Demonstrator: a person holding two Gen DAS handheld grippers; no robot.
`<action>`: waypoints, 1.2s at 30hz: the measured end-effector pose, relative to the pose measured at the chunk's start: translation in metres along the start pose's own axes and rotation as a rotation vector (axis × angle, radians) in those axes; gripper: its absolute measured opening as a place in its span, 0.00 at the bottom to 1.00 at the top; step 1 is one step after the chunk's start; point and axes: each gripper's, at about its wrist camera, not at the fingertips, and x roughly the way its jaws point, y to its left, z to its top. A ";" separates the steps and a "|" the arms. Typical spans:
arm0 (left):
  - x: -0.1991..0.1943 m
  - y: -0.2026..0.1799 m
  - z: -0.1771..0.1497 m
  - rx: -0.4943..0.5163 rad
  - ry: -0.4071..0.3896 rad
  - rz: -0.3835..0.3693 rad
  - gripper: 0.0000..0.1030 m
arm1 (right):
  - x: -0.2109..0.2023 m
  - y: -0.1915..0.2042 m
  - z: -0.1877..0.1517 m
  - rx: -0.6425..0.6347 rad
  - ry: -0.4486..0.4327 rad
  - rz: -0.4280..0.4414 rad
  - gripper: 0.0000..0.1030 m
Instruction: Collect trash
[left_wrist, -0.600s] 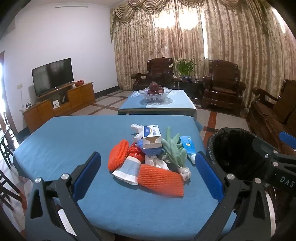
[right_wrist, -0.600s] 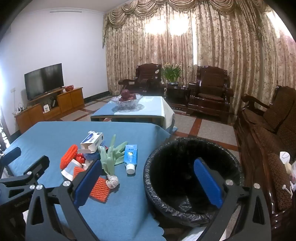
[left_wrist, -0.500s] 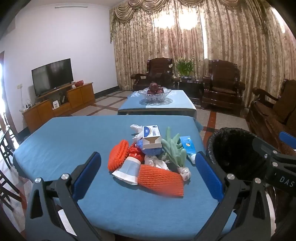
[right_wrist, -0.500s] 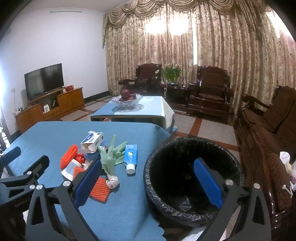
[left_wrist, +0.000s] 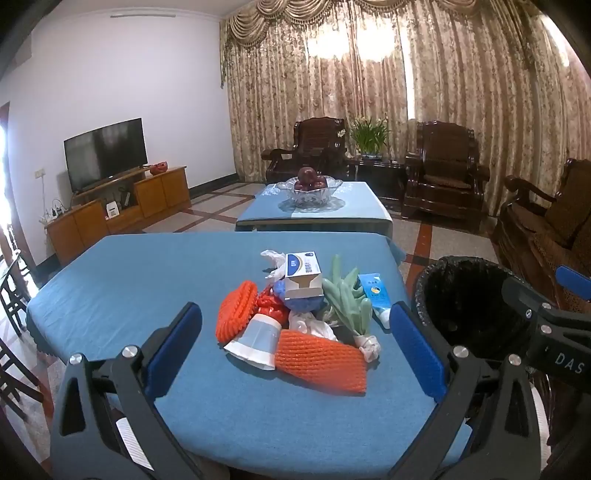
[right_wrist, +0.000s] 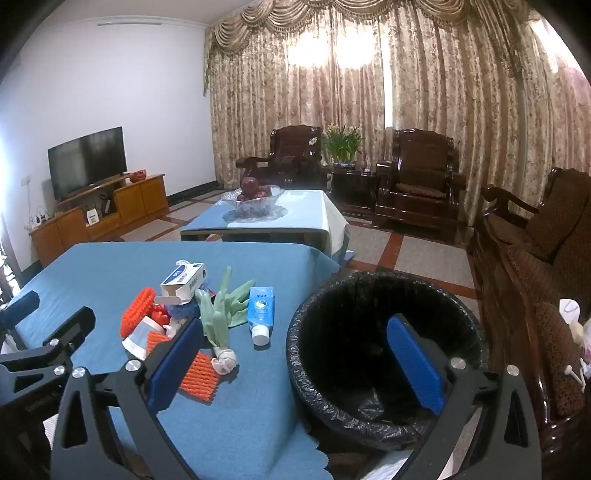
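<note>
Black-lined trash bin (right_wrist: 384, 354) beside counter (left_wrist: 155, 280), holding only its liner, trash pile (left_wrist: 295, 321) on counter, left claw (left_wrist: 295, 347) and right claw (right_wrist: 295, 362) both spread apart, gripping nothing

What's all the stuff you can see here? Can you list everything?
table: 1, blue cloth, in front
foam nets: 2, orange, near side of pile
paper cup: 1, white-grey, on its side between the nets
carton: 1, white-blue, atop pile
rubber gloves: pair, green, right of carton
tube: 1, light blue, white cap, beside gloves
trash bin: 1, black liner, right of table
fruit bowl: 1, glass, far table
TV: 1, black, left wall
armchairs: 2, dark wood, by curtains
left gripper: blue jaws open
right gripper: blue jaws open
</note>
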 end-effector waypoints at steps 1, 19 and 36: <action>0.000 0.000 0.000 0.000 0.000 0.000 0.95 | 0.000 0.000 0.000 0.000 0.000 0.000 0.94; 0.000 0.000 0.001 0.000 -0.002 0.000 0.95 | 0.000 0.000 0.000 0.001 -0.003 0.000 0.94; -0.001 0.000 0.000 -0.001 -0.002 0.000 0.95 | 0.000 0.000 -0.001 0.003 -0.003 0.002 0.94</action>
